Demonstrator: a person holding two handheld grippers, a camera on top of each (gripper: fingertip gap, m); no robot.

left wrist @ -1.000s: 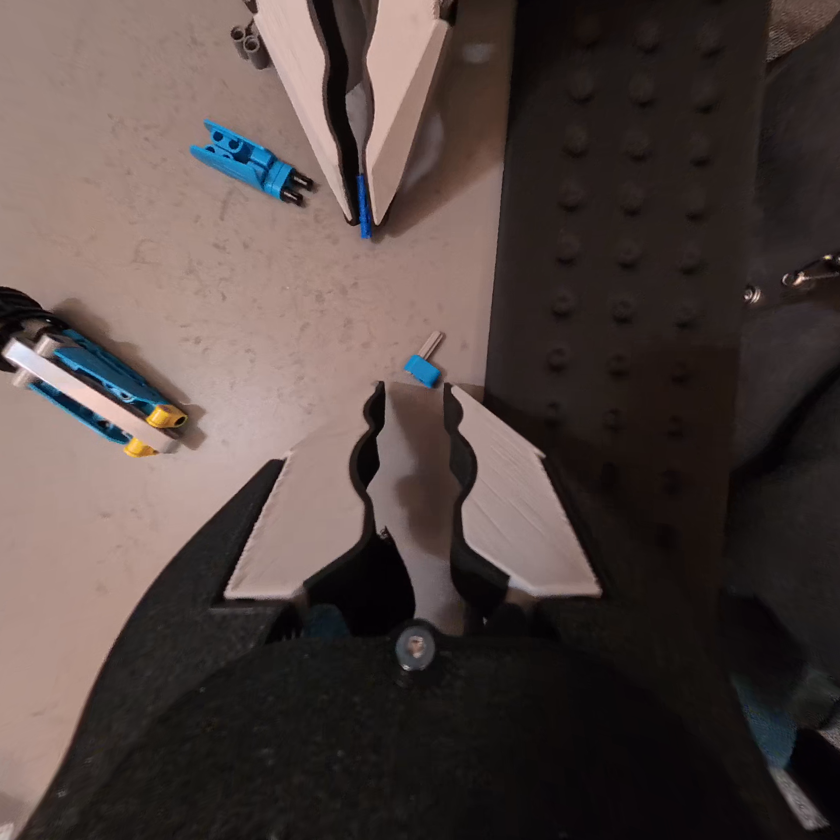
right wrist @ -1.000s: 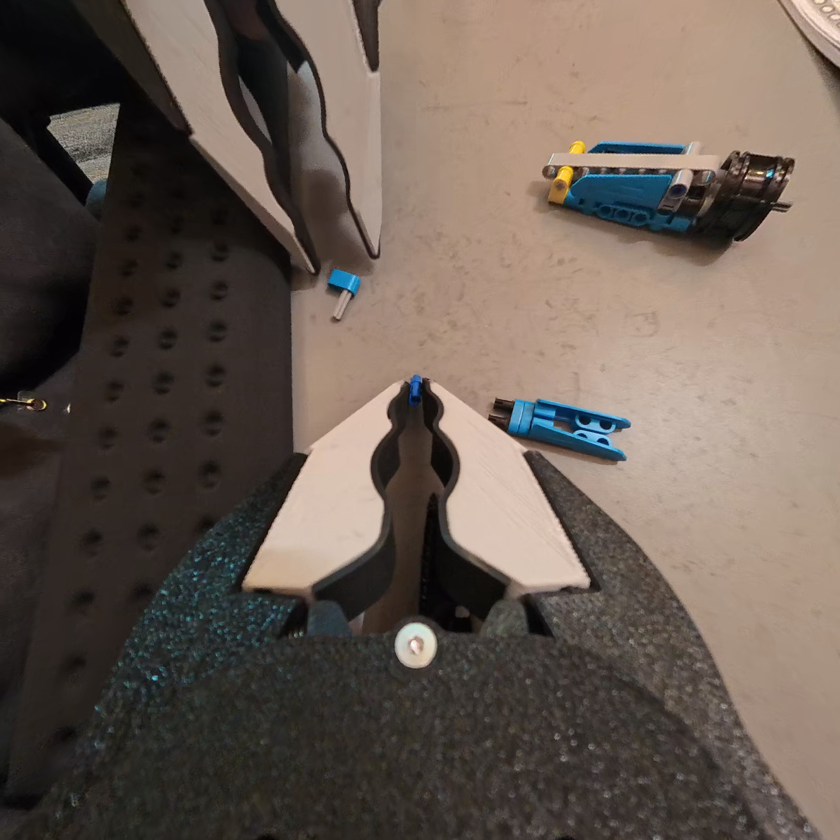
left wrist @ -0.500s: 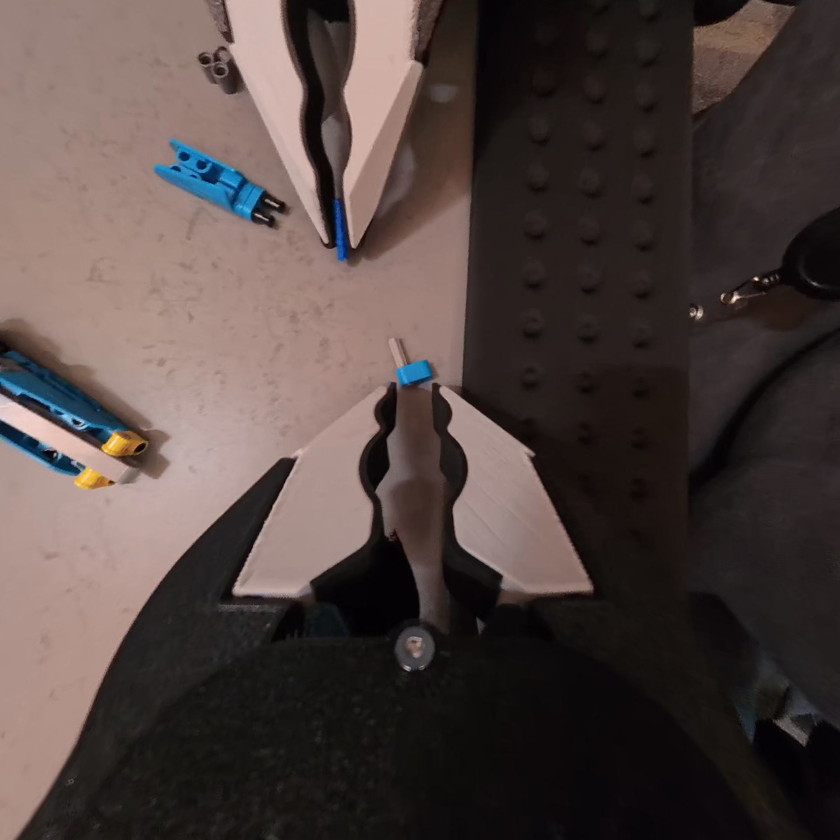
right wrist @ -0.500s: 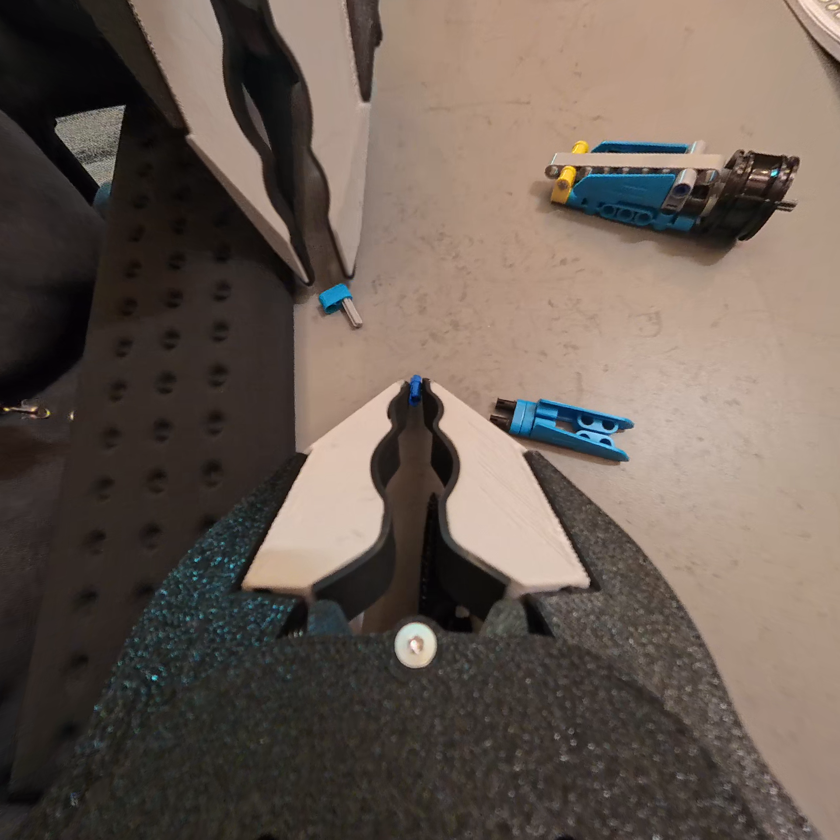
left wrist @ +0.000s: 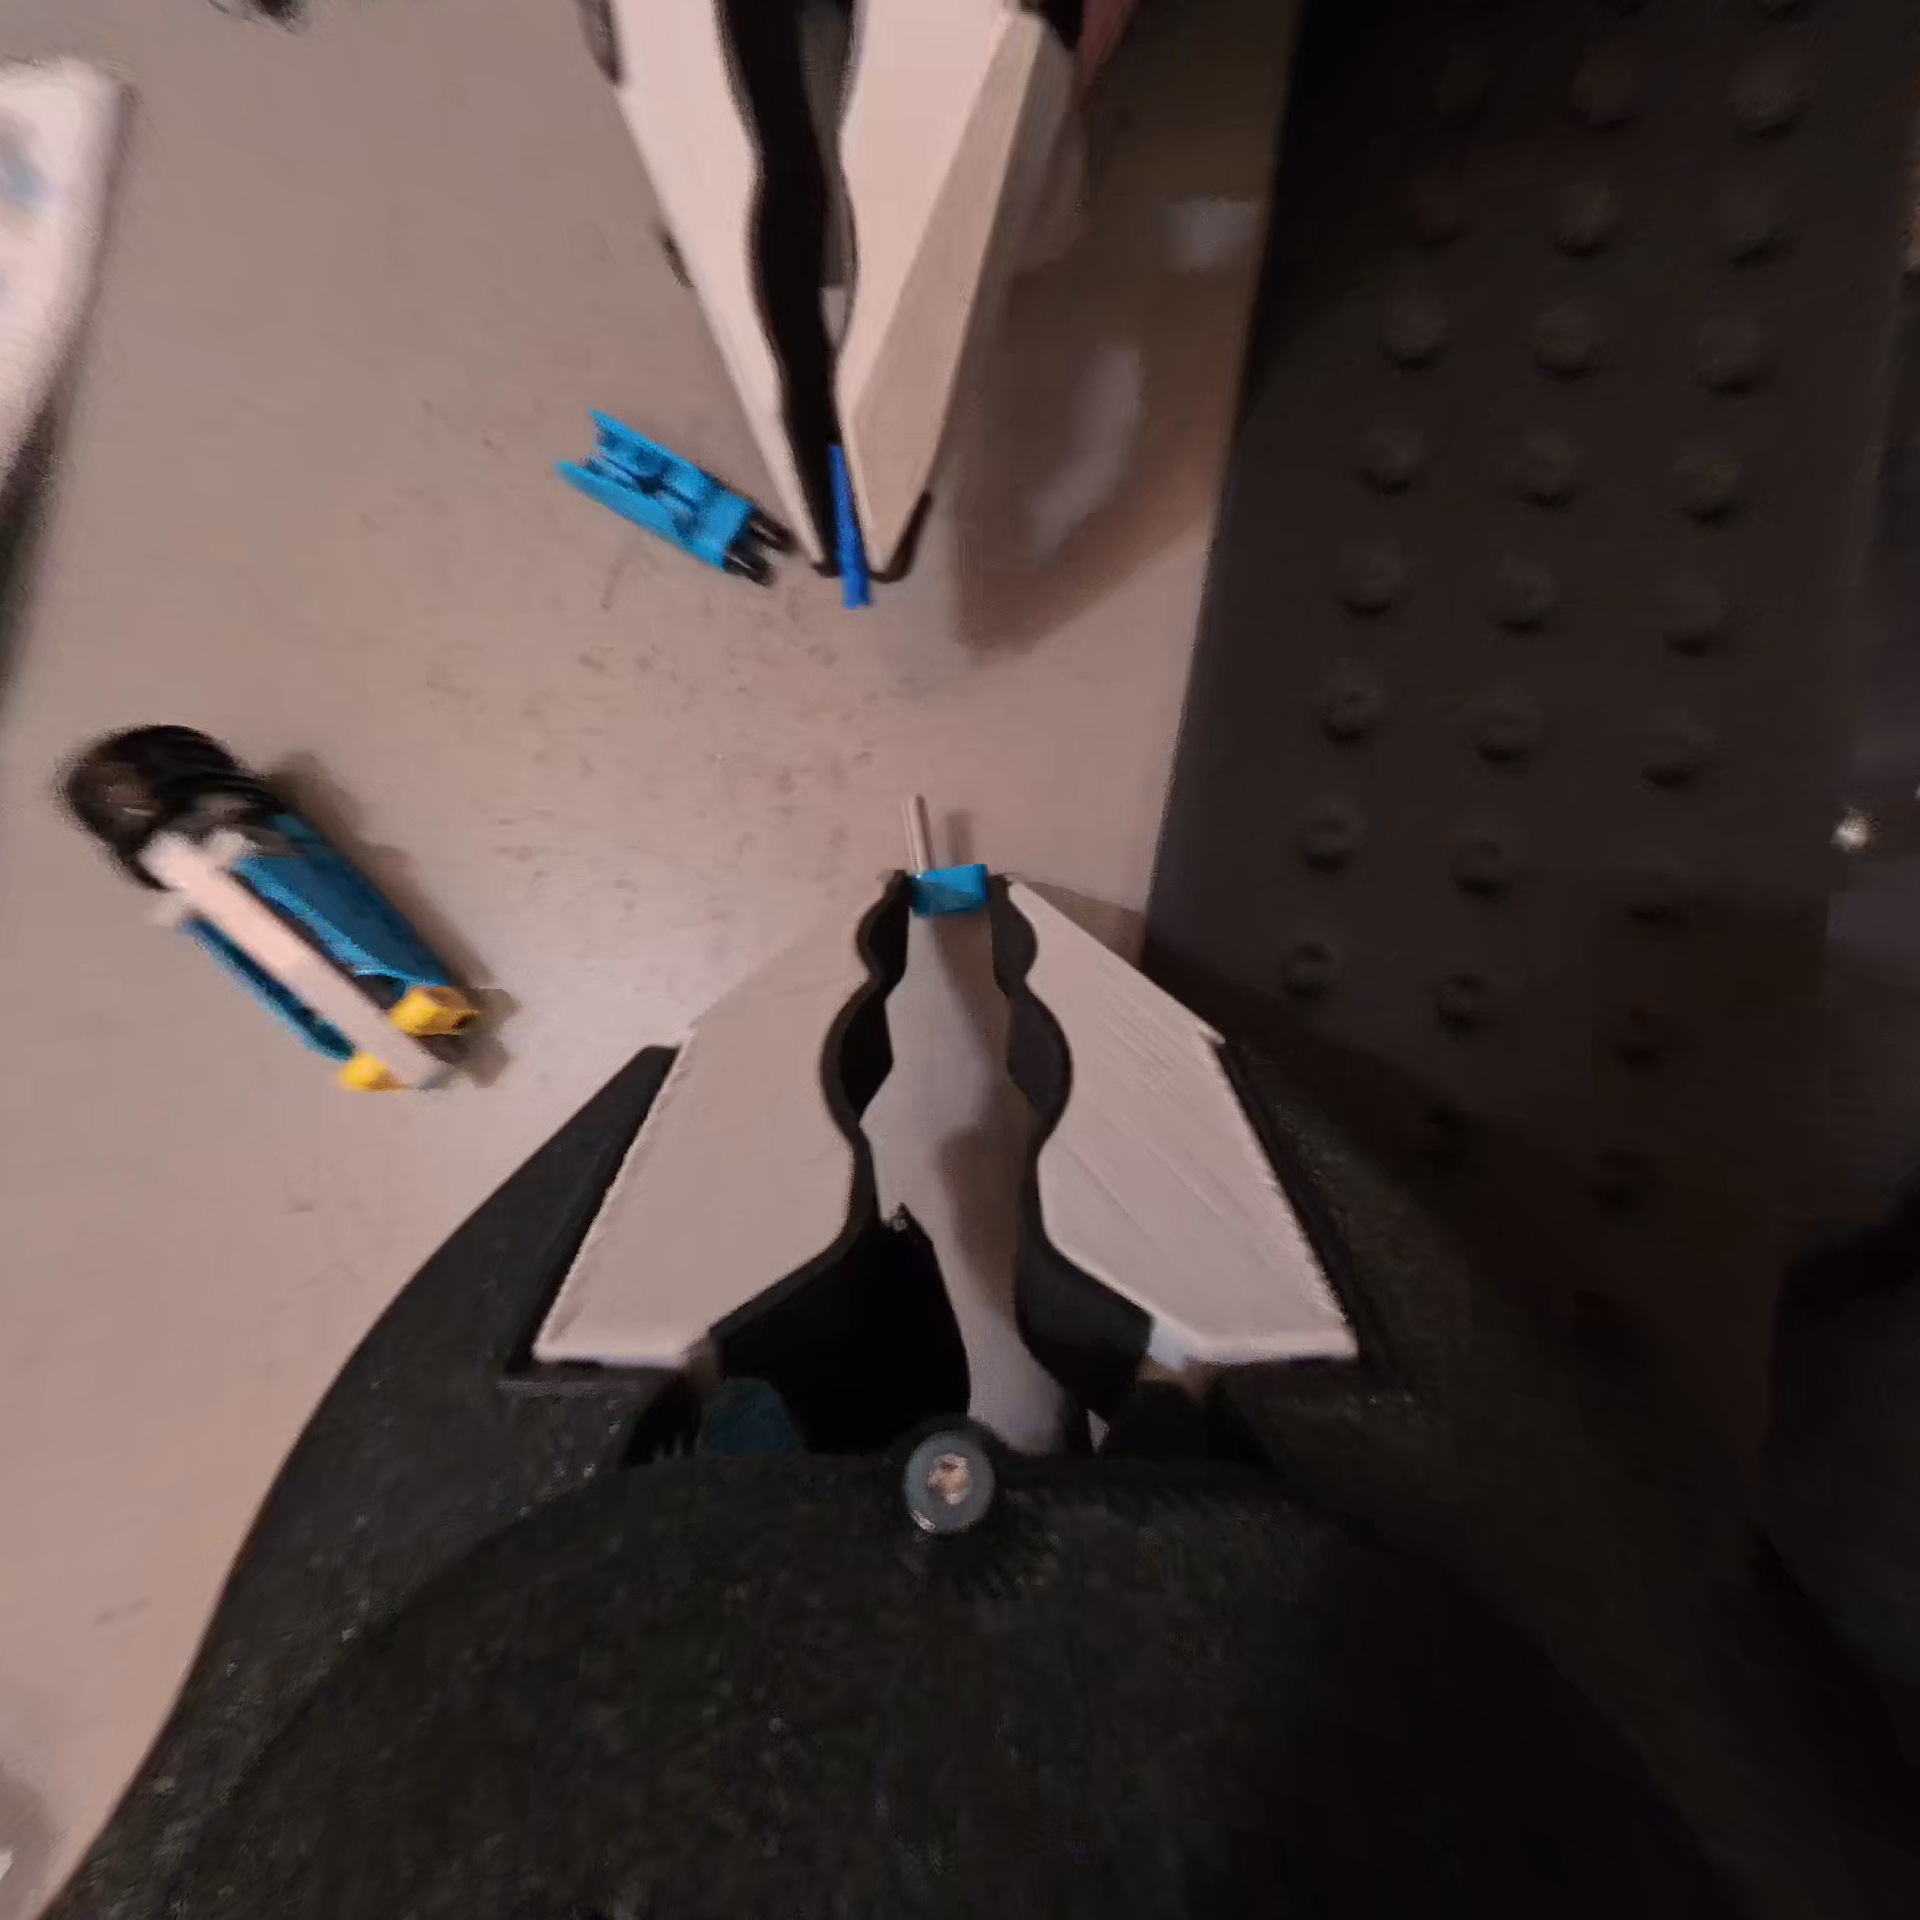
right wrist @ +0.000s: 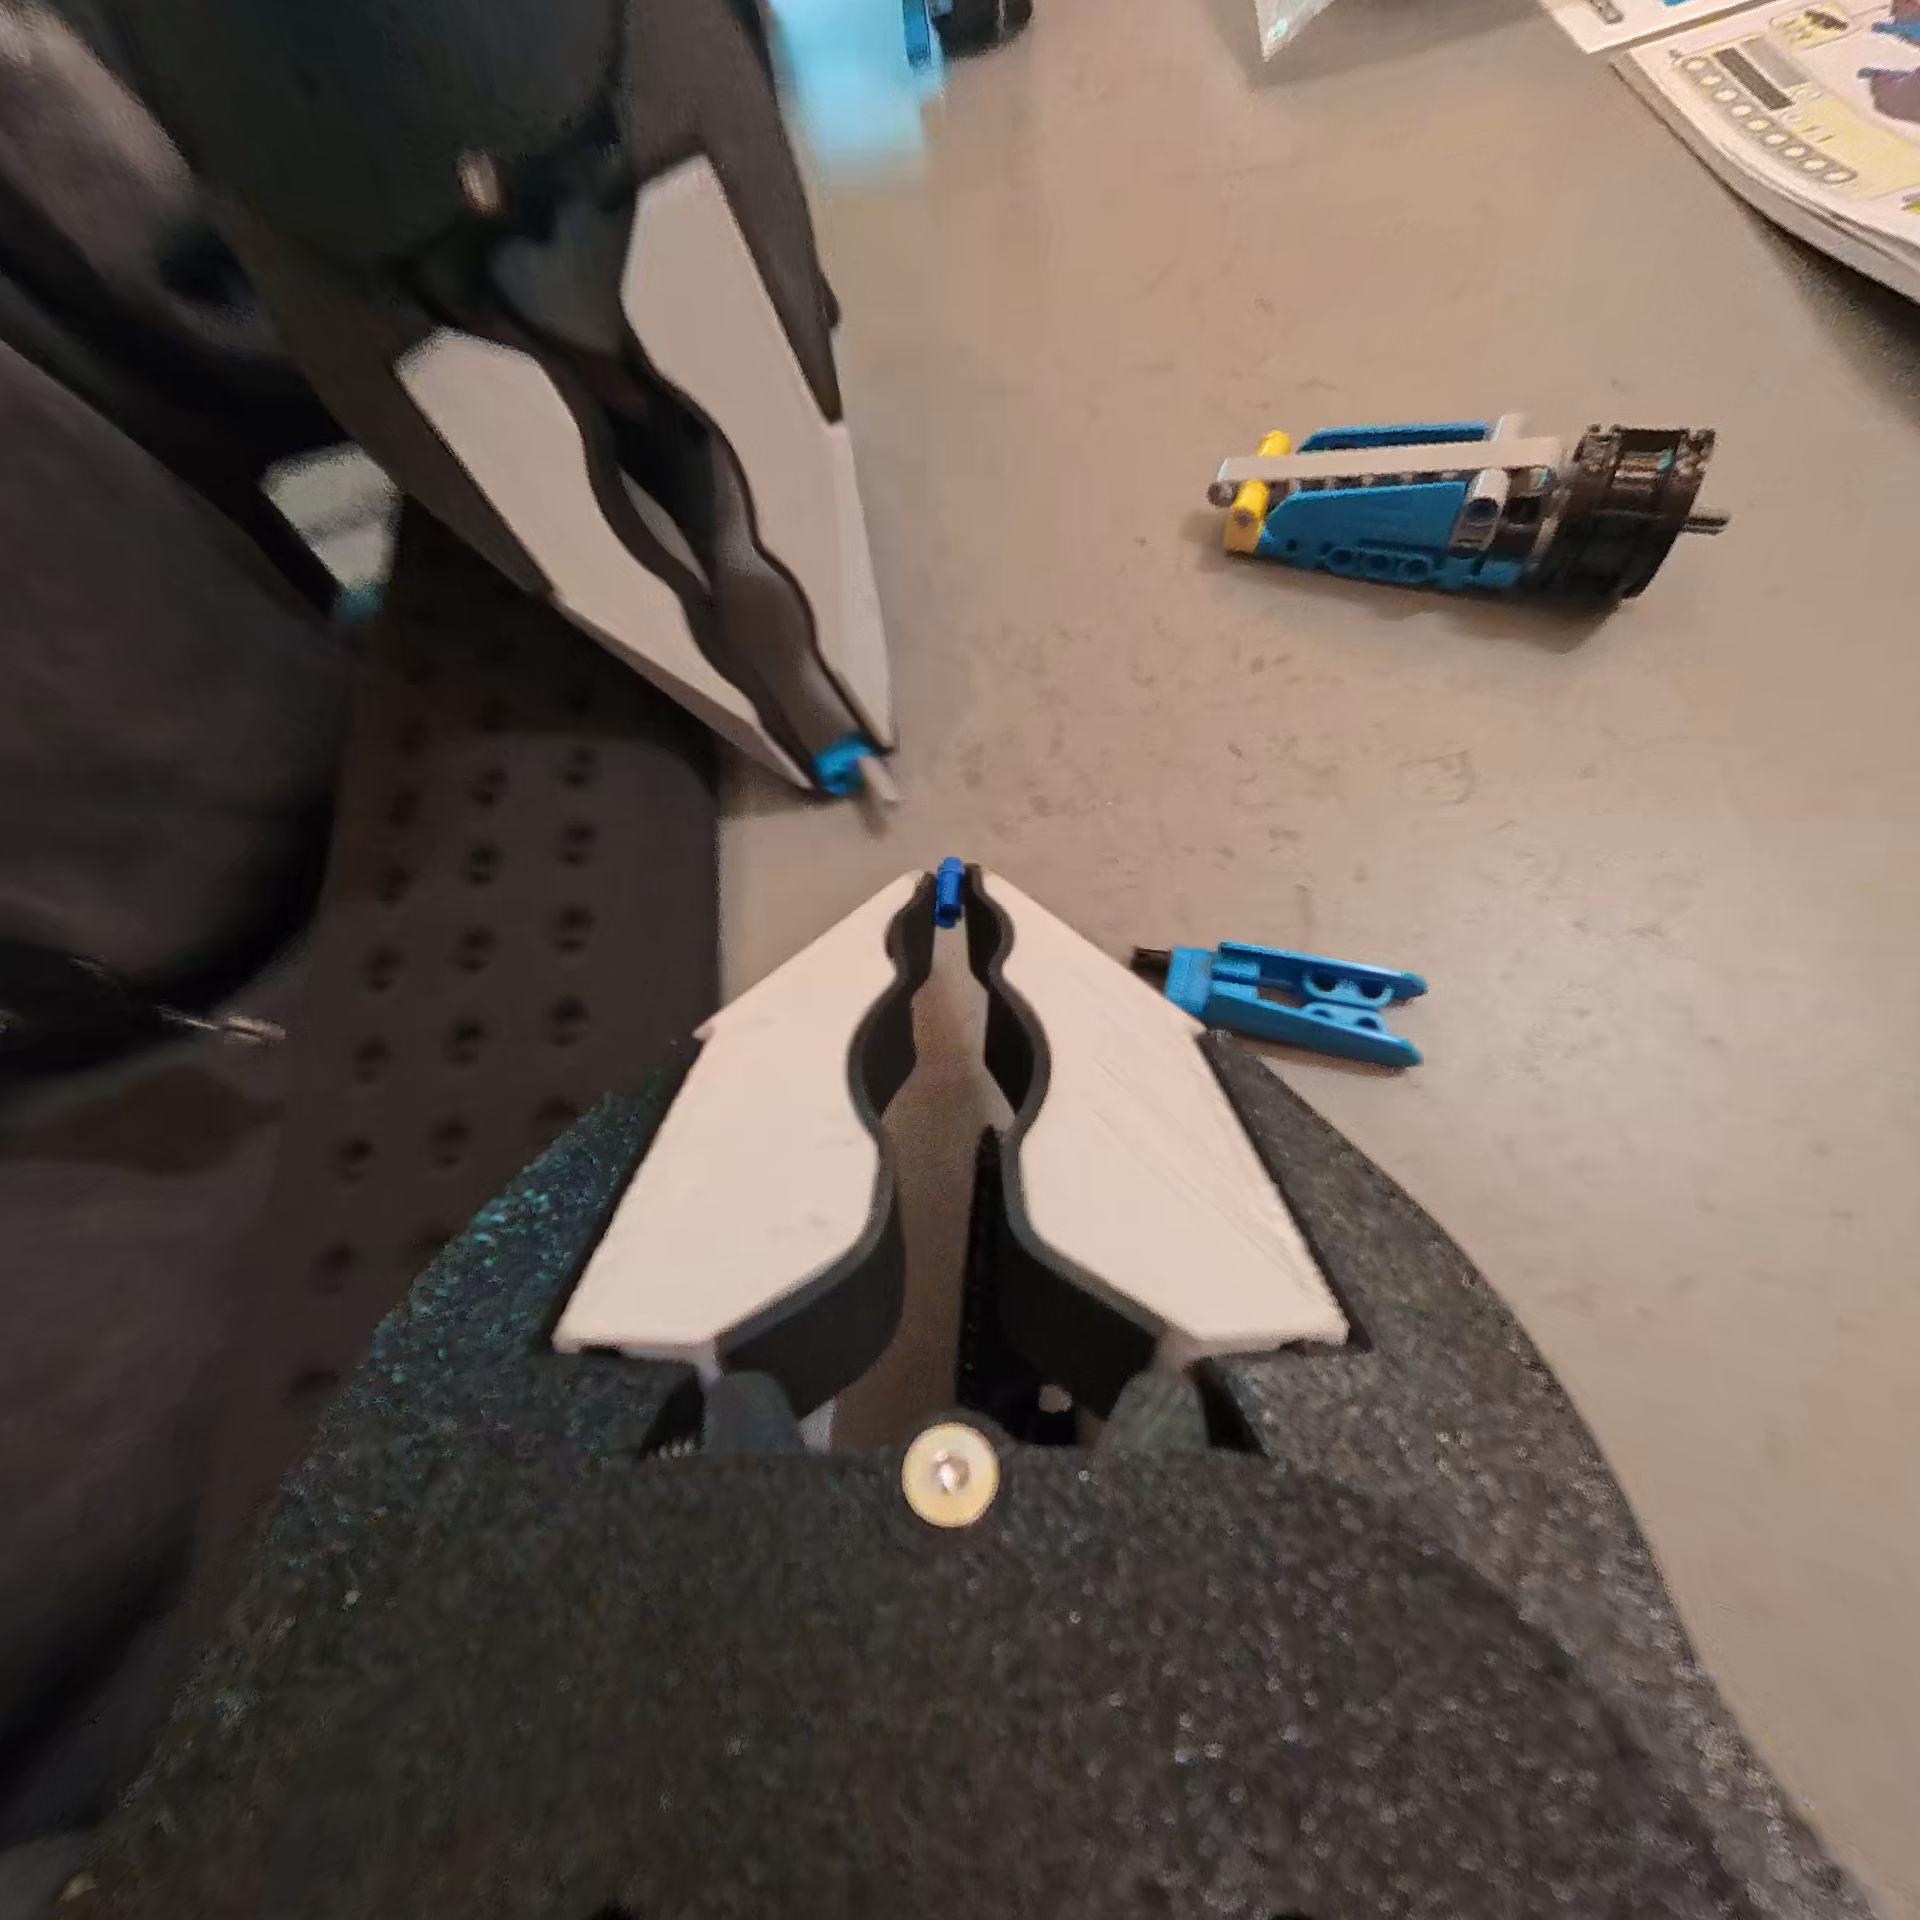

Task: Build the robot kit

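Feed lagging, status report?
Left gripper shut on light-blue connector with grey axle. Right gripper shut on dark-blue pin. Nothing between tips.

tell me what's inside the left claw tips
A small blue piece with a grey pin sits pinched in the left claw; the pin pokes out forward. How far the piece reaches in is hidden.

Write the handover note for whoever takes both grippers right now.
Left gripper: shut on the small blue connector with grey axle, axle pointing forward, near the studded black mat.
Right gripper: shut on the dark blue pin at its tips.
The two grippers face each other, tips apart, above the table.
On the table: blue forked piece beside the right fingers; blue, grey and black assembly with yellow pins farther off; printed booklet at the far corner.
Done: both small parts gripped. Left: they are not joined.
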